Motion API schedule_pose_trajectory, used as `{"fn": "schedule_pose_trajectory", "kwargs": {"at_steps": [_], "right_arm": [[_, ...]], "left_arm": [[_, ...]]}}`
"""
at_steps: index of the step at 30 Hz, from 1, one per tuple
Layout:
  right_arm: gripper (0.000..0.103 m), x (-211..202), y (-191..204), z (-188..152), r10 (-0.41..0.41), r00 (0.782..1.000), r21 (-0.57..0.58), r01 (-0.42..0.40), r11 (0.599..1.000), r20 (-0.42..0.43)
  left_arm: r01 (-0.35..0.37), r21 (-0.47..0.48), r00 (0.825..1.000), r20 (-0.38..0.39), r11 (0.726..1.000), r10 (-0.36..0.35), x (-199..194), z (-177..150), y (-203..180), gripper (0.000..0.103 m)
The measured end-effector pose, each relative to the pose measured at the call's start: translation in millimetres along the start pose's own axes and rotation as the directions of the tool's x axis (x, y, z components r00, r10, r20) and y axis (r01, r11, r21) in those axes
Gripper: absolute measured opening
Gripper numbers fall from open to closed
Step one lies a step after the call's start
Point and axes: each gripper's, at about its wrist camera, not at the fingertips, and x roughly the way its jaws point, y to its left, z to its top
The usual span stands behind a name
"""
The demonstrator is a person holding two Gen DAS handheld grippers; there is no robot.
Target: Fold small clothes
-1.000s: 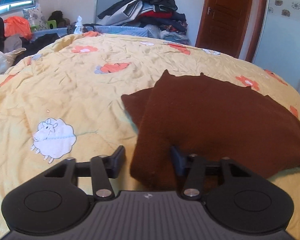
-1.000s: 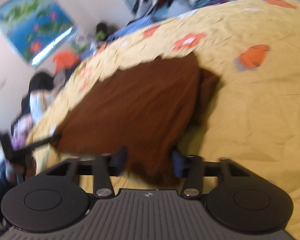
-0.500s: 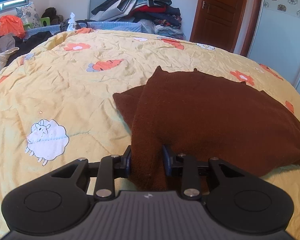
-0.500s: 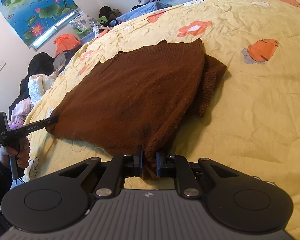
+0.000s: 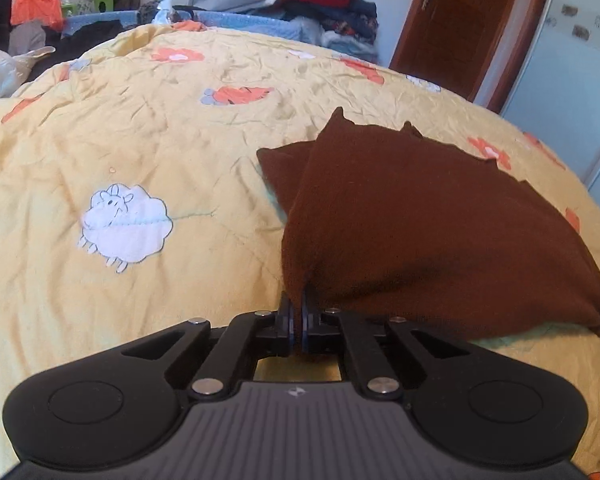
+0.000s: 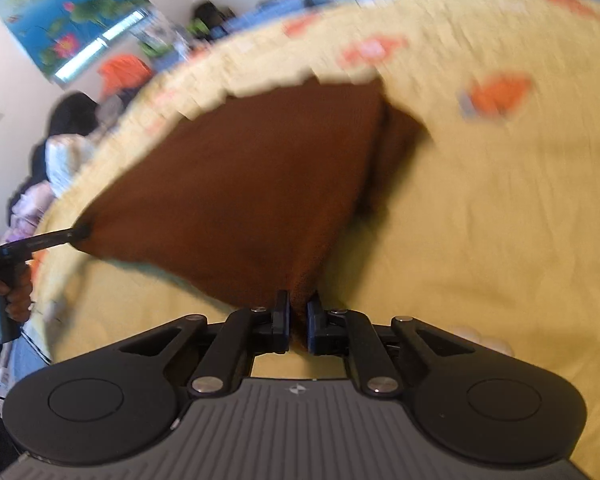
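— What did the scene look like, biggest thing first?

— A bed under a yellow quilt with sheep and orange flowers filled both views. On it lay the brown sweater, already doubled over, a sleeve edge poking out at its far side.

— And the claws?

— The left claw was clamped on the near left corner of the sweater, cloth pinched tight between the pads. The right claw gripped the near right corner the same way, with a thicker wad of knit between its fingers. From the right wrist view, the left claw showed at the far corner, held in a hand.

— So how would you have done the fold well?

— I'd judge both corners needed to rise together and travel evenly toward the far edge — keeping the hem taut between them so the knit didn't sag or twist. The grips looked shallow, so a slow carry seemed wise, landing corner on corner before letting go.
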Motion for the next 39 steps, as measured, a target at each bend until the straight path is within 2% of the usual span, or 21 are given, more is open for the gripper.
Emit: {"fn": "schedule_pose_trajectory", "kwargs": {"at_steps": [3,4,5,6,7,9,10,14,20,21,22,23,24,25,28,31,33,35,37,38,39], "right_arm": [[0.029,-9.3,-4.7,6.9,0.036,0.998,0.057,-0.038,0.998,0.043],[0.048,-14.4,-5.4,10.7,0.051,0.996,0.058,-0.055,0.997,0.066],[0.057,-19.9,-4.8,14.6,0.055,0.994,0.052,-0.060,0.997,0.096],[0.067,-25.5,-4.6,20.2,0.048,0.990,0.046,-0.055,0.997,0.129],[0.066,-29.1,-5.4,28.0,0.041,0.987,0.044,-0.049,0.998,0.153],[0.066,-31.2,-7.7,46.2,0.019,0.982,0.046,-0.028,0.999,0.189],[0.068,-29.2,-10.1,57.4,0.005,0.979,0.045,-0.015,0.999,0.206],[0.070,1.1,-18.8,104.6,-0.050,0.973,0.064,0.036,0.997,0.224],[0.070,84.2,-26.5,168.7,-0.115,0.985,0.063,0.107,0.992,0.128],[0.070,97.1,-26.6,174.4,-0.138,0.985,0.056,0.132,0.990,0.106],[0.070,108.8,-27.7,178.7,-0.154,0.984,0.054,0.149,0.987,0.090],[0.069,116.6,-27.9,180.2,-0.145,0.985,0.048,0.141,0.989,0.094],[0.050,120.6,-26.1,180.6,-0.110,0.988,0.022,0.109,0.994,0.111],[0.014,125.6,-24.0,183.3,-0.082,0.992,0.021,0.080,0.997,0.092],[0.015,113.9,-12.2,184.5,-0.086,0.977,-0.019,0.092,0.996,0.194],[0.015,118.0,-27.5,187.3,-0.134,0.965,0.044,0.128,0.991,0.227],[0.015,132.3,-39.9,182.0,-0.156,0.967,0.090,0.141,0.986,0.203],[0.030,125.7,-39.6,175.8,-0.121,0.969,0.133,0.094,0.987,0.214],[0.067,105.4,-31.1,166.8,-0.101,0.966,0.148,0.067,0.987,0.238],[0.075,88.5,-27.1,158.2,-0.087,0.956,0.141,0.048,0.989,0.281],[0.083,71.7,-25.3,148.9,-0.071,0.946,0.137,0.029,0.990,0.317]], "left_arm": [[0.097,0.013,0.994,0.047,0.995,-0.097,-17.3,8.6,-1.2,0.006],[0.119,0.017,0.992,0.048,0.993,-0.120,-21.1,13.2,-1.3,0.010],[0.126,0.019,0.991,0.048,0.992,-0.127,-23.8,19.2,-0.8,0.014],[0.125,0.015,0.990,0.060,0.992,-0.125,-26.0,26.0,0.2,0.027],[0.120,0.003,0.988,0.095,0.993,-0.119,-27.6,34.5,2.5,0.048],[0.089,-0.039,0.979,0.185,0.995,-0.081,-28.5,52.8,6.8,0.076],[0.084,-0.055,0.975,0.212,0.995,-0.071,-25.4,63.3,6.7,0.077],[0.069,0.004,0.986,0.152,0.998,-0.068,29.9,107.8,-11.5,0.076],[0.016,0.035,1.000,-0.026,0.999,-0.015,139.0,149.5,-38.7,0.073],[0.002,0.038,0.999,-0.051,0.999,0.000,152.8,152.5,-41.0,0.064],[-0.007,0.042,0.997,-0.073,0.999,0.010,164.1,154.0,-43.0,0.043],[-0.019,0.051,0.998,-0.052,0.999,0.022,169.1,153.9,-44.9,0.030],[-0.033,0.062,0.999,-0.019,0.998,0.034,169.1,154.3,-47.4,0.003],[-0.058,0.061,0.998,0.005,0.996,0.058,167.7,156.1,-49.2,0.003],[-0.119,0.024,0.985,0.128,0.993,0.115,155.7,159.1,-46.6,0.003],[-0.176,0.078,0.982,0.083,0.981,0.170,177.4,151.3,-44.9,0.003],[-0.184,0.111,0.978,0.115,0.977,0.172,177.7,146.7,-48.8,0.005],[-0.156,0.080,0.979,0.142,0.984,0.144,161.8,148.7,-47.8,0.008],[-0.150,0.076,0.972,0.194,0.986,0.133,133.4,144.3,-46.2,0.013],[-0.152,0.086,0.967,0.221,0.985,0.130,119.1,138.3,-44.9,0.016],[-0.148,0.098,0.963,0.241,0.984,0.121,103.1,129.6,-43.3,0.031]]}}
